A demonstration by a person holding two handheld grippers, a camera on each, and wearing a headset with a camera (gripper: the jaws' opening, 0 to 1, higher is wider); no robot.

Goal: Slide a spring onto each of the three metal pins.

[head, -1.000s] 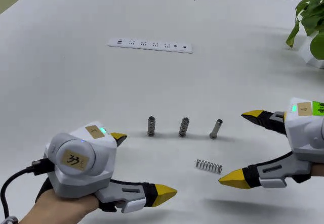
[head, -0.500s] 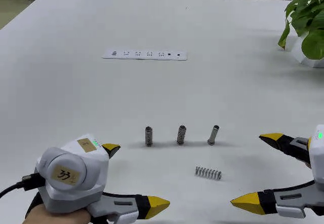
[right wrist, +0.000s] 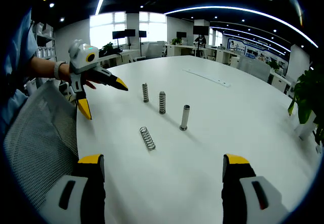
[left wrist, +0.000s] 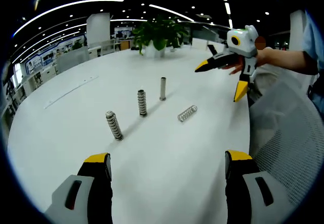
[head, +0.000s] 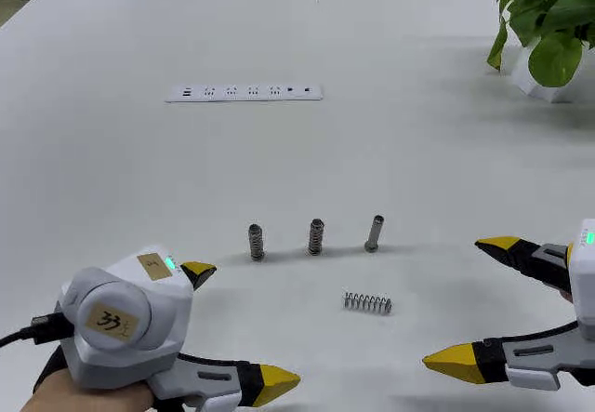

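Head view, lower left: left gripper (head: 240,325), jaws wide apart, empty. Centre: first sprung pin (head: 256,242), second sprung pin (head: 316,236), bare pin (head: 374,233). Loose spring (head: 367,302) lies below it on the white surface (head: 139,179). Lower right: right gripper (head: 469,302), jaws wide apart, empty.

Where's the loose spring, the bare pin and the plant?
loose spring (head: 367,302), head view, middle of its coils.
bare pin (head: 375,232), head view, middle of its shaft.
plant (head: 544,7), head view, on its leaves.
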